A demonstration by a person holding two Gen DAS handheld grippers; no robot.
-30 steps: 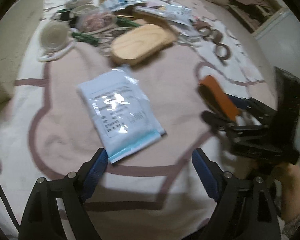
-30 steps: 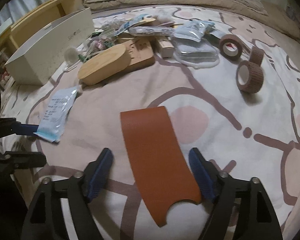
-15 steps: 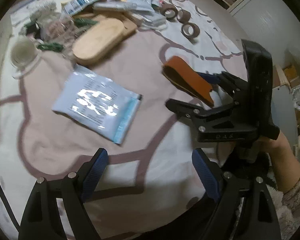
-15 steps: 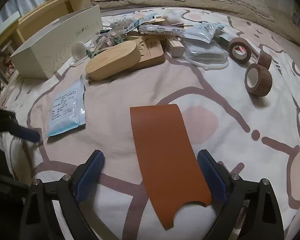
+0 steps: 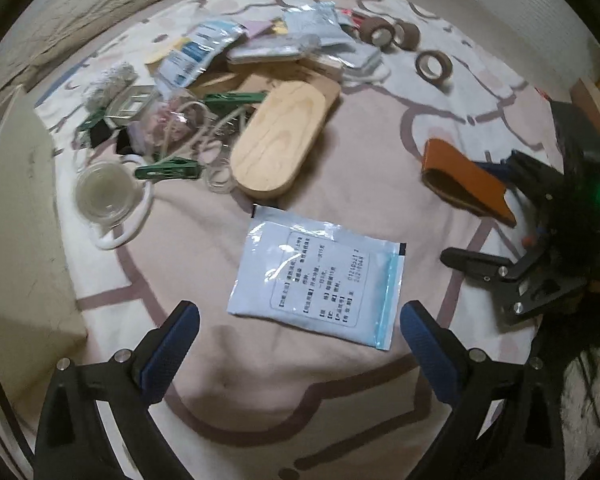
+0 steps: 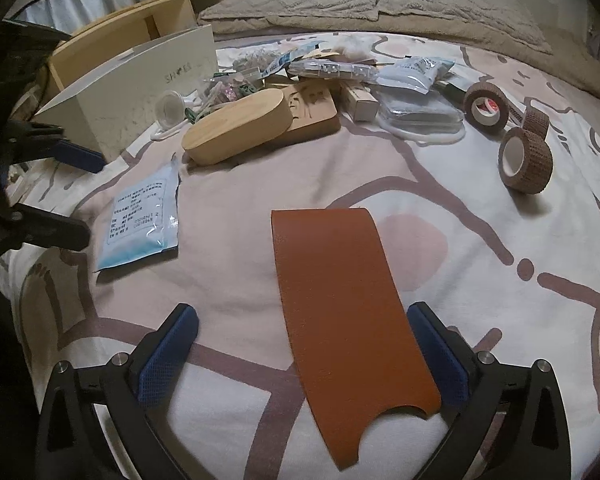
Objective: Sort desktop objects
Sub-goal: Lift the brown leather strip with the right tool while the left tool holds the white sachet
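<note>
A white and blue sachet (image 5: 316, 276) lies flat on the patterned bedspread just beyond my left gripper (image 5: 300, 320), whose jaws are opening; no pad touches it. The same sachet (image 6: 142, 220) shows at the left of the right wrist view. An orange leather sleeve (image 6: 348, 304) lies flat between the blue pads of my right gripper (image 6: 302, 330); its jaws are opening too, and the right pad stands close beside the sleeve's edge. In the left wrist view the sleeve (image 5: 466, 176) lies in front of the right gripper.
A pile sits further back: a wooden oval case (image 6: 236, 130) on a wooden board, plastic packets (image 6: 412, 74), green clips (image 5: 168, 170), a clear cup (image 5: 102, 194). Brown tape rolls (image 6: 524, 160) stand at the right. A white box (image 6: 132, 88) is at the left.
Both grippers' jaws have spread wider. The left wrist view has rolled and shifted, so the sachet now lies centred ahead of it. The orange sleeve lies in the same spot.
</note>
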